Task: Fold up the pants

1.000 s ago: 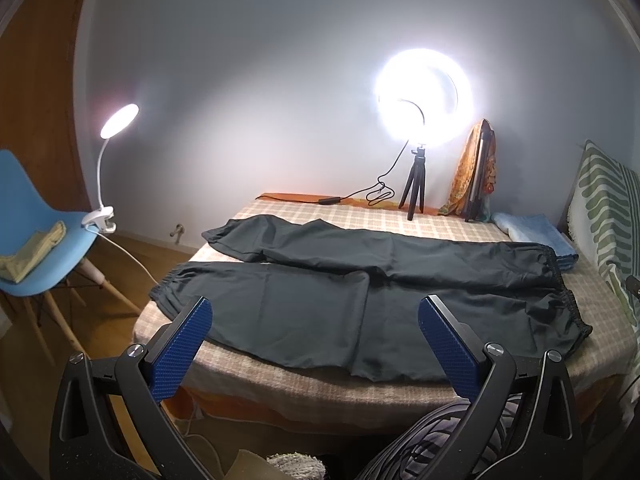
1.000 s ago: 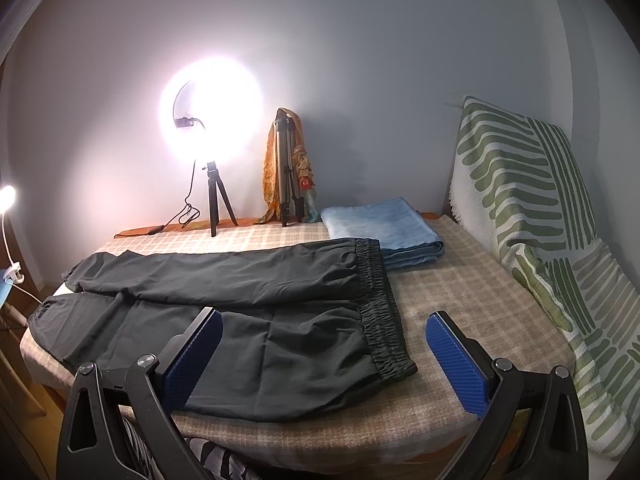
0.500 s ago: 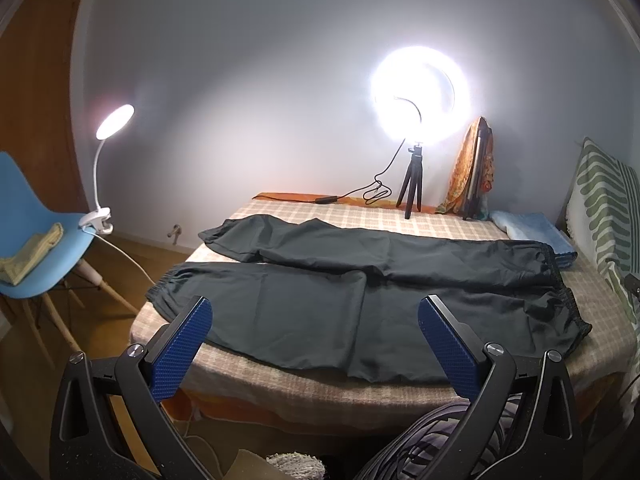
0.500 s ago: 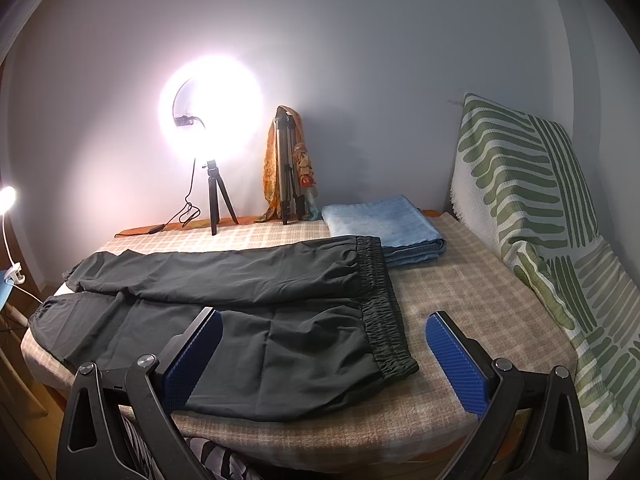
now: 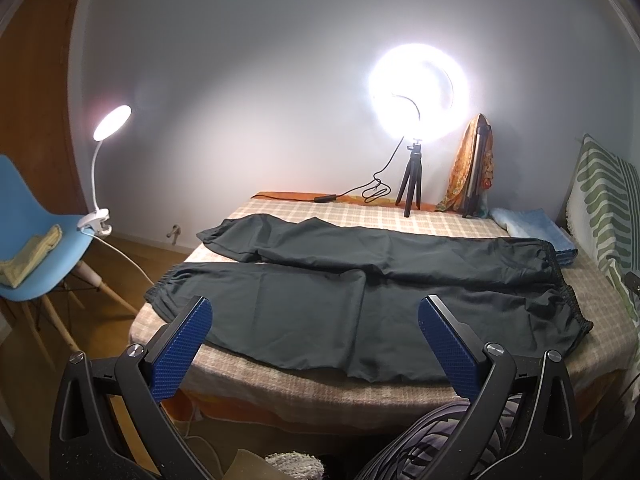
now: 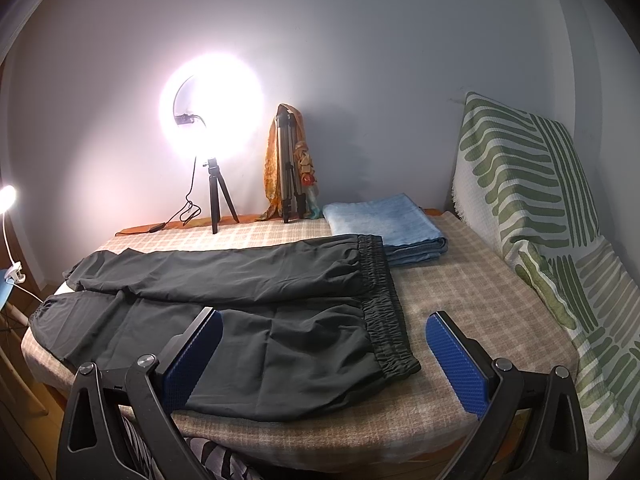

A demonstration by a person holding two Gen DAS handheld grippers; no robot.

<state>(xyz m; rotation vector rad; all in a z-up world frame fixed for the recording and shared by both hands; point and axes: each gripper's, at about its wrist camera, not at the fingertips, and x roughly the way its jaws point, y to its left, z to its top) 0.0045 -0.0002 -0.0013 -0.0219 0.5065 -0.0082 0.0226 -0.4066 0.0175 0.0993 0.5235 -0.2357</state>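
I've got the left gripper (image 5: 312,320) and right gripper (image 6: 324,334) near the bed's edge, jaws wide apart and empty, framing the flat pants (image 5: 360,280) for a first fold.

The pants (image 5: 360,280) are dark charcoal; the bed cover (image 6: 460,292) is beige and cream check; the folded towel (image 6: 384,220) is pale blue; the cushion (image 6: 520,184) is white with green stripes; the chair (image 5: 28,240) is sky blue; each hand-held gripper has blue textured pads (image 5: 180,344) on black arms.

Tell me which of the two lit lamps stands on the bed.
The ring light on its black tripod, by the wall. The white gooseneck lamp is clipped to the blue chair instead.
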